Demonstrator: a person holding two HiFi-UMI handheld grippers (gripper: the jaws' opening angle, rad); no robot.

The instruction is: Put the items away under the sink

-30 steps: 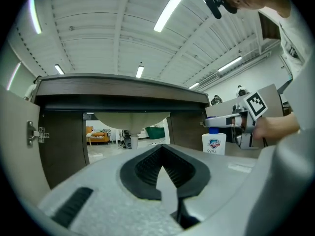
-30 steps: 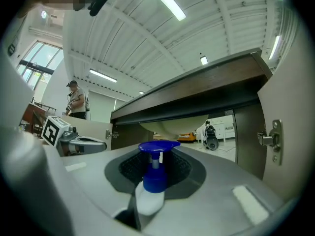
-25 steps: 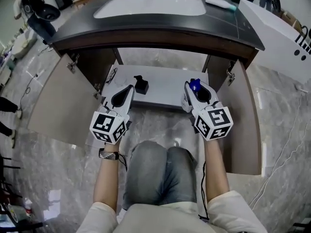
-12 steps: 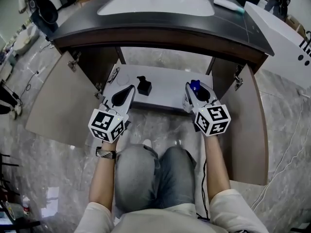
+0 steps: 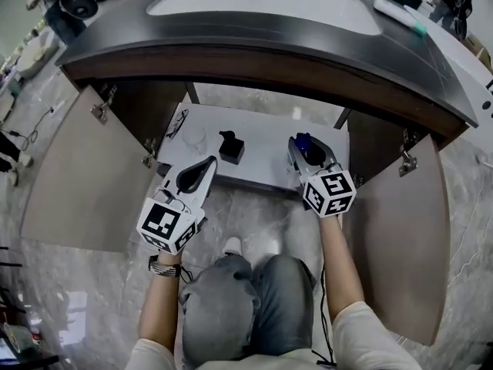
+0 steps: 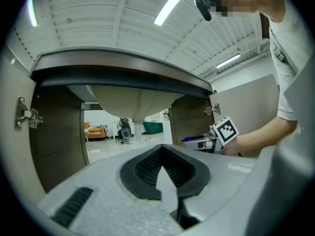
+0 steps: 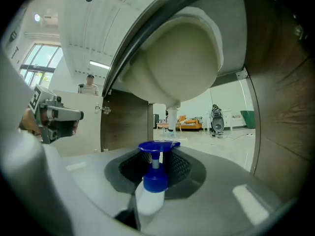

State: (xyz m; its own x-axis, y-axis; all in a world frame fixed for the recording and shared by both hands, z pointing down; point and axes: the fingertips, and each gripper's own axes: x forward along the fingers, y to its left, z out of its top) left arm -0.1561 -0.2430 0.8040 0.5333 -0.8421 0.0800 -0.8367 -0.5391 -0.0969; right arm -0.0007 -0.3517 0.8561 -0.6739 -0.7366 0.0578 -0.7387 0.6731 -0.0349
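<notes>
Right tongs [image 5: 299, 146] are clamped on a white pump bottle [image 7: 152, 183] with a blue top. It's over the front right corner of the cabinet shelf [image 5: 266, 133] under the sink [image 5: 262, 2], not set down yet. Left tongs [image 5: 205, 165] are together and empty, by the shelf's front left edge. A small black thing [image 5: 230, 146] already sits mid-shelf, so I'd call it partly done.

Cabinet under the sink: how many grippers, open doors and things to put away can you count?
2 grippers: left gripper, right gripper
2 open cabinet doors: left door, right door
1 white bottle with blue pump
1 small black container
Total: 6
</notes>
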